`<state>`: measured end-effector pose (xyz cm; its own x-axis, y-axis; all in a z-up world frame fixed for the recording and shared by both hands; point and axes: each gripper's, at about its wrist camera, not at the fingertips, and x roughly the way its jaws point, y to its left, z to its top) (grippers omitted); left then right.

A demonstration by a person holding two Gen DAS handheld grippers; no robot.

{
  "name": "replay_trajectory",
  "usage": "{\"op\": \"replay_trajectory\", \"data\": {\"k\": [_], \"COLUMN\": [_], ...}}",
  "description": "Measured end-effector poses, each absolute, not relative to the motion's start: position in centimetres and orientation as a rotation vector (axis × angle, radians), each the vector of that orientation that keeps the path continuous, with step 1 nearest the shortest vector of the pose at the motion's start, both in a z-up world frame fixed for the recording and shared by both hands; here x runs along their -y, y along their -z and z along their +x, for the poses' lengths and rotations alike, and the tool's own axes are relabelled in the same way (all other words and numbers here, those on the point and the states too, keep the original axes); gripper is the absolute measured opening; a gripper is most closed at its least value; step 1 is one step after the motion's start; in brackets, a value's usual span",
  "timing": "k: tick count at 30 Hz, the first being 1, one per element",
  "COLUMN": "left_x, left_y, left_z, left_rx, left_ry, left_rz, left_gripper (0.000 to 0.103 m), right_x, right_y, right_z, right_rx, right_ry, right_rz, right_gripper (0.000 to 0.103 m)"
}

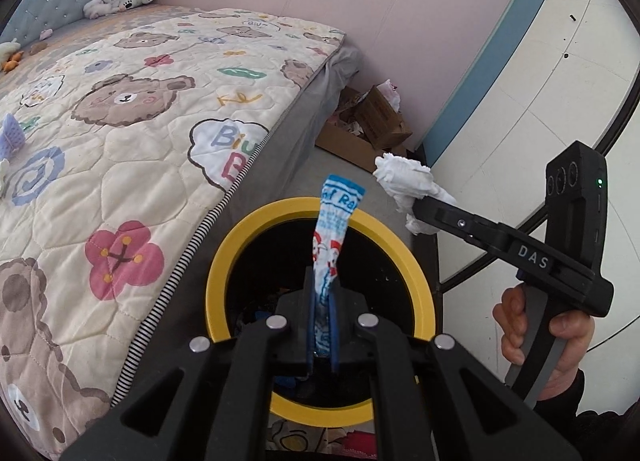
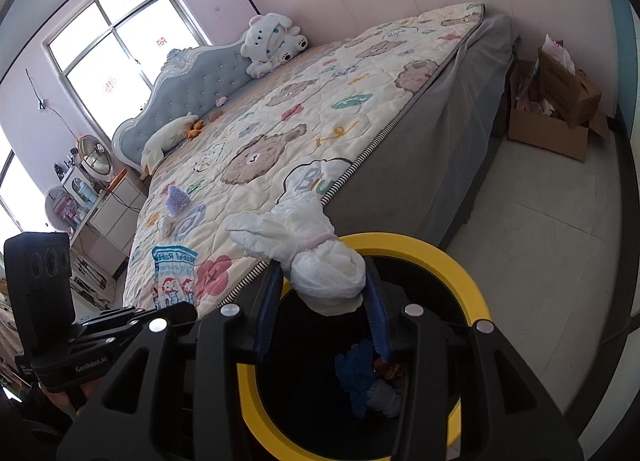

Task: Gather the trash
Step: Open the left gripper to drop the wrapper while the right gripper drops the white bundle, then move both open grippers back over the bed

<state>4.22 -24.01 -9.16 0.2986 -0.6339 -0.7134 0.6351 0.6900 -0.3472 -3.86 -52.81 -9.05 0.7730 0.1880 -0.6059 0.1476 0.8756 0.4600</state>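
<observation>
The white tissue wad (image 2: 320,261) hangs between the pads of the right tongs (image 2: 326,301), above the near rim of the yellow-rimmed bin (image 2: 452,261) — the bin mouth lies directly below. The jaws touch it on both sides, holding it loosely. The snack wrapper (image 1: 332,237) stands upright, long axis vertical, pinched in the closed left tongs (image 1: 323,325) — also over the bin. Both tongs point steeply down beside the bed (image 1: 120,141).

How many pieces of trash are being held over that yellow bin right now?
2: a blue-and-white wrapper pinched in the left gripper, and a wadded white paper bundle between the right gripper fingers.
</observation>
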Motion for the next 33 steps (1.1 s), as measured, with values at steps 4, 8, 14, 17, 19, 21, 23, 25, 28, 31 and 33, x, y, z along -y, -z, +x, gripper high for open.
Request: {"op": "replay_trajectory", "data": {"k": [4,8,14,17,19,21,23,25,28,31,33], "left_x": [24.1,23.8,22.5,21.7,21.1,20.2,19.1,17.9,15.8,13.8,12.6], "left_y": [9.2,9.0,8.5,8.1,7.8,7.6,7.4,7.3,7.2,6.9,6.9], "left_z": [4.1,4.2,5.1,5.8,6.2,7.0,7.9,8.7,10.1,11.4,12.1], "left_rx": [-0.941,-0.938,-0.926,-0.897,-0.879,-0.863,-0.853,-0.842,-0.826,-0.808,-0.796], "left_ry": [0.848,0.846,0.82,0.799,0.779,0.757,0.733,0.702,0.65,0.608,0.578], "left_rz": [0.004,-0.008,-0.053,-0.063,-0.062,-0.068,-0.076,-0.087,-0.106,-0.113,-0.11], "left_gripper": [0.007,0.022,0.051,0.059,0.064,0.065,0.065,0.065,0.065,0.065,0.065], "right_x": [53.0,53.1,53.7,53.9,53.7,53.5,53.0,52.2,50.7,48.9,47.6], "right_y": [8.8,8.9,8.3,7.7,7.4,7.2,7.0,6.9,6.8,6.8,6.8], "right_z": [-4.0,-4.2,-4.2,-4.2,-4.0,-3.7,-3.0,-2.1,-0.4,1.5,3.1], "right_rx": [-0.69,-0.693,-0.668,-0.636,-0.609,-0.589,-0.58,-0.572,-0.572,-0.584,-0.596], "right_ry": [-0.016,-0.002,0.029,0.033,0.014,-0.008,-0.036,-0.056,-0.097,-0.133,-0.163], "right_rz": [0.517,0.526,0.52,0.503,0.496,0.494,0.49,0.48,0.465,0.447,0.434], "right_gripper": [0.041,0.051,0.053,0.055,0.057,0.06,0.06,0.061,0.062,0.063,0.063]}}
